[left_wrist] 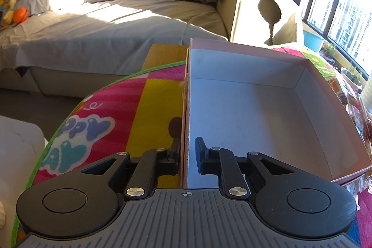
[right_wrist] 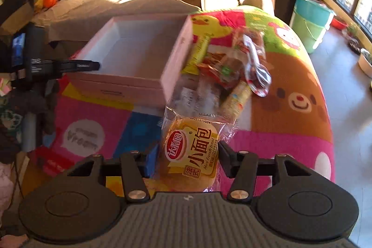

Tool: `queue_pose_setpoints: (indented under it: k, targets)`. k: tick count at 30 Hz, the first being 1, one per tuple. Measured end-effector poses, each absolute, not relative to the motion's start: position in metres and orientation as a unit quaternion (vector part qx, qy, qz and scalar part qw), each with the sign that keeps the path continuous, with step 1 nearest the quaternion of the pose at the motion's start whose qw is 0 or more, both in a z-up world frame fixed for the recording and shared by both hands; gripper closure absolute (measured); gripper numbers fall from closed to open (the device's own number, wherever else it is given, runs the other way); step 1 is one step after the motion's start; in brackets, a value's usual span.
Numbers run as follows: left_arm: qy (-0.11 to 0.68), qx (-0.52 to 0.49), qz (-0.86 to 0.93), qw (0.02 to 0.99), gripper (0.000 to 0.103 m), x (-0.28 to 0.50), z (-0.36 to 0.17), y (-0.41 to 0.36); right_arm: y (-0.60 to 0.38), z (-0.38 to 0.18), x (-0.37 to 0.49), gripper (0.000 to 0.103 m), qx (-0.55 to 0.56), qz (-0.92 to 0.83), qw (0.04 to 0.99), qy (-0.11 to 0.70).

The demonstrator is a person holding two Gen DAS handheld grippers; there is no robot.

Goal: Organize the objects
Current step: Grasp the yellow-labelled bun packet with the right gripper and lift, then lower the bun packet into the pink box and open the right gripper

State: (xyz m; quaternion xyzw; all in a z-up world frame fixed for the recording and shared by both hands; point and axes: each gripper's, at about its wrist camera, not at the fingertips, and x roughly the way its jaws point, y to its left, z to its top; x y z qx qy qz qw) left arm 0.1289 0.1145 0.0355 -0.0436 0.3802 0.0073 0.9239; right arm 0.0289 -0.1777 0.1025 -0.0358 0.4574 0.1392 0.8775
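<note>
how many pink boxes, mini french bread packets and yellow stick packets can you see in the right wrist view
pink box: 1
mini french bread packet: 1
yellow stick packets: 2
total: 4

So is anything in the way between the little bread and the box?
Nothing visible blocks it. The bread packet sits between the right gripper fingers, the other snacks lie off to the right, and the box is open and empty.

Bright cartoon play mat [right_wrist: 279, 108], pink open box [right_wrist: 172, 71] on it, snack packets [right_wrist: 227, 66] heaped beside
</note>
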Motion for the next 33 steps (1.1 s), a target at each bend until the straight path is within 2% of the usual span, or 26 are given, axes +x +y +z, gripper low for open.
queue_pose_setpoints:
  k: [5,9,15,21,33]
  targets:
    - [0.377,-0.055,0.001,0.925,0.088,0.126,0.037,0.119,-0.128,0.142,0.059,0.050,-0.077,0.185,0.901,0.384]
    - [0.375,-0.063,0.000,0.925,0.088,0.122,0.038,0.121,-0.081,0.153,0.113,0.050,-0.120,0.179,0.914,0.343]
    - [0.374,-0.066,-0.001,0.925,0.087,0.119,0.038,0.121,-0.018,0.131,0.176,0.050,-0.135,0.182,0.903,0.365]
    - [0.374,-0.070,-0.010,0.925,0.087,0.116,0.038,0.125,0.024,0.100,0.198,0.050,-0.162,0.189,0.889,0.385]
    - [0.374,-0.068,-0.010,0.925,0.087,0.113,0.039,0.123,0.039,0.066,0.231,0.050,-0.152,0.182,0.875,0.422]
